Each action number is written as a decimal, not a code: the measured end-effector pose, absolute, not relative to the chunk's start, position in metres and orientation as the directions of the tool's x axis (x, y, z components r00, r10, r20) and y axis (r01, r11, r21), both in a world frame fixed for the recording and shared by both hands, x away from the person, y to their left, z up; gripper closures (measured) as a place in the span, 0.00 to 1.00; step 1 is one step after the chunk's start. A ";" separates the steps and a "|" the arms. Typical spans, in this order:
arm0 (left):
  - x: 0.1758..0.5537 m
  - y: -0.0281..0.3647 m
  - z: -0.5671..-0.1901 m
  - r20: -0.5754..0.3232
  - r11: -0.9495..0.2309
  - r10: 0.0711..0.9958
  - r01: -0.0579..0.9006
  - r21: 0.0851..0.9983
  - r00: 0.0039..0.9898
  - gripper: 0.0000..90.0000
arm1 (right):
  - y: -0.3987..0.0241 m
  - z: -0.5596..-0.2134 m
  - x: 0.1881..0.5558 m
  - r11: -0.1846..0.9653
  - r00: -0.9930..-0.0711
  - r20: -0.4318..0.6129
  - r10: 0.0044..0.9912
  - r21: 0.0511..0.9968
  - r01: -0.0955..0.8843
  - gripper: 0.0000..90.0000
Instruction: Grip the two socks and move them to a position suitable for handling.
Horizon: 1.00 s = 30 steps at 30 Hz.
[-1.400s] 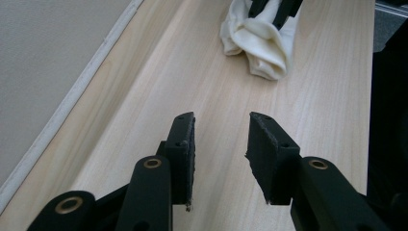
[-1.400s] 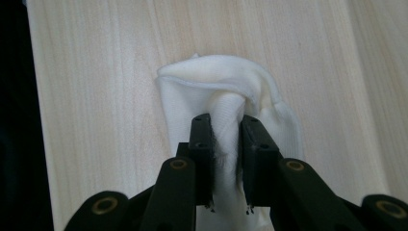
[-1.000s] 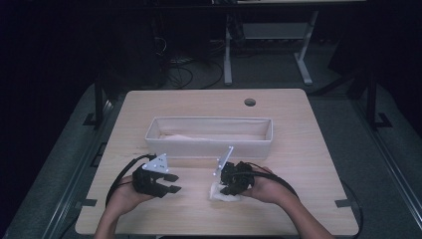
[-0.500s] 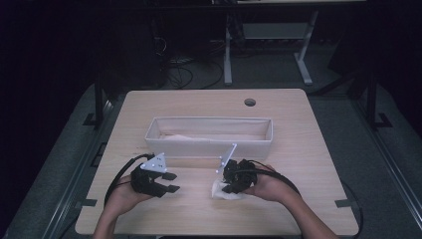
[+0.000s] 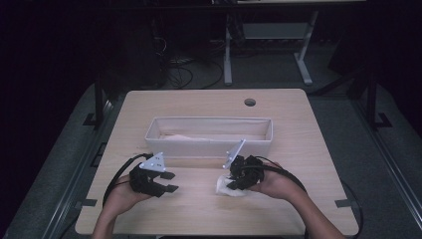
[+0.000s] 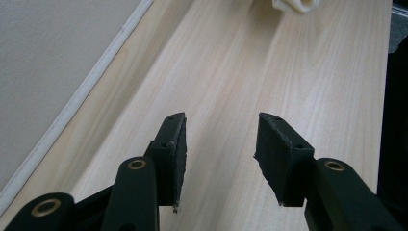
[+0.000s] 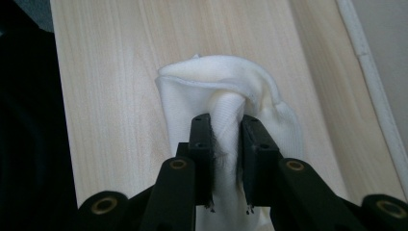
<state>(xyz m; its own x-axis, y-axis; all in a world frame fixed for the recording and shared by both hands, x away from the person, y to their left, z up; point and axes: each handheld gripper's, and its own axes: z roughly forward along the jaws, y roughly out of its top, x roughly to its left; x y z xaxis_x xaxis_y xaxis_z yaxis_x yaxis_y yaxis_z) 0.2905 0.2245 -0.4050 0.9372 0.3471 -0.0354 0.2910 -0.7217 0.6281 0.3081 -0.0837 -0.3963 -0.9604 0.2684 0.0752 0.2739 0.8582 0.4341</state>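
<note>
We have a white cloth (image 7: 226, 103) pinched in our right gripper (image 7: 226, 139): jaws nearly closed, a twisted fold of fabric squeezed between the pads, the rest bunched up ahead of them. In the high view the cloth (image 5: 230, 187) lies on the table (image 5: 199, 214) on the near right side, under the right gripper (image 5: 238, 179) and just in front of the bin (image 5: 209, 144), not touching it that we can tell. Our left gripper (image 6: 219, 144) sits apart to the left, low over bare wood; its jaws have just been opening and stand about half apart with nothing between them. High view puts the left gripper (image 5: 164, 181) near the bin's front left corner. Something pale lies inside the bin; too dim to say what. Table has a round hole (image 5: 250, 102) at the far side.
</note>
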 end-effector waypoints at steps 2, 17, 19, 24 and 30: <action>0.291 0.225 -0.405 -0.036 -0.721 0.350 0.294 0.628 0.936 0.57 | -0.085 -0.395 0.308 0.855 -0.959 0.076 0.272 0.438 0.277 0.85; 0.294 0.229 -0.404 -0.043 -0.701 0.384 0.322 0.636 0.922 0.44 | -0.104 -0.374 0.316 0.838 -0.954 0.064 0.293 0.463 0.288 0.85; 0.294 0.229 -0.404 -0.043 -0.701 0.384 0.321 0.637 0.923 0.44 | -0.107 -0.370 0.318 0.836 -0.954 0.062 0.293 0.468 0.287 0.85; 0.294 0.228 -0.405 -0.046 -0.705 0.384 0.325 0.630 0.922 0.41 | -0.113 -0.362 0.320 0.830 -0.951 0.055 0.305 0.474 0.294 0.85; 0.294 0.230 -0.404 -0.045 -0.698 0.390 0.328 0.636 0.920 0.39 | -0.120 -0.357 0.321 0.829 -0.947 0.047 0.318 0.471 0.301 0.85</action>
